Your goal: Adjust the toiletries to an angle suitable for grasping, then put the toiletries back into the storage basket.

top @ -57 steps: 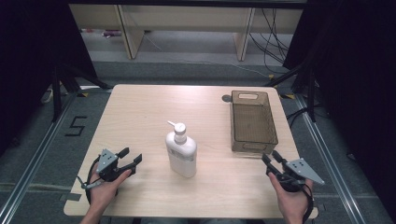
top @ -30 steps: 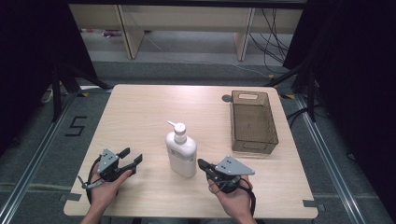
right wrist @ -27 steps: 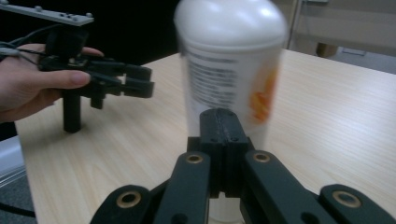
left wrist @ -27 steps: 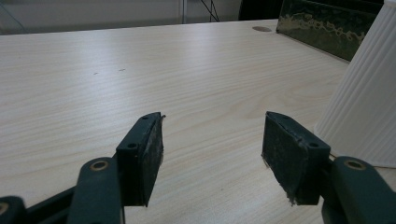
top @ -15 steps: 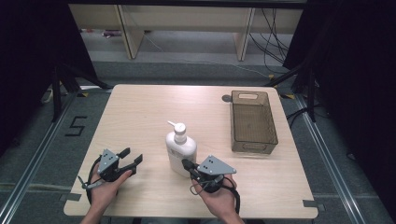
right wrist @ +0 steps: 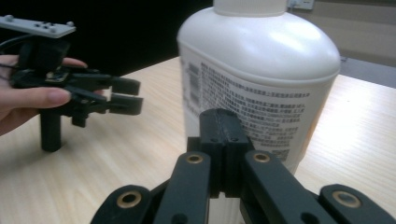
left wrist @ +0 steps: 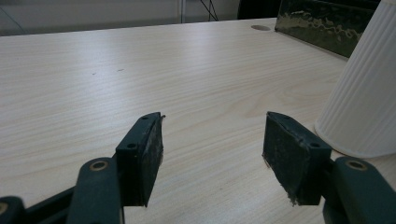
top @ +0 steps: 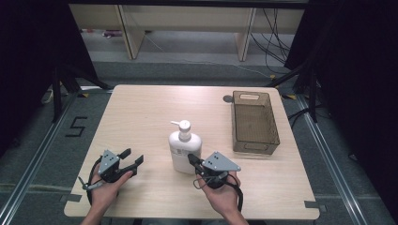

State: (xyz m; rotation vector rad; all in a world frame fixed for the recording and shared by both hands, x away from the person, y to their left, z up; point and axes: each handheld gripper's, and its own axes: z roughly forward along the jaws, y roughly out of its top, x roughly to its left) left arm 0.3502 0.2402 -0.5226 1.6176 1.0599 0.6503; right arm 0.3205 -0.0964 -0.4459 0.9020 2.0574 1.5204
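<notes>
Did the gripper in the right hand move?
Yes. The right gripper slid left across the table, away from the brown bin, up to the white bottle.

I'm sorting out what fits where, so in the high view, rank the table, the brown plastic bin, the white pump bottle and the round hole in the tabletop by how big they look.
1. Table
2. Brown plastic bin
3. White pump bottle
4. Round hole
The bottle stands nearer the camera than the bin, yet the bin looks clearly larger.
</notes>
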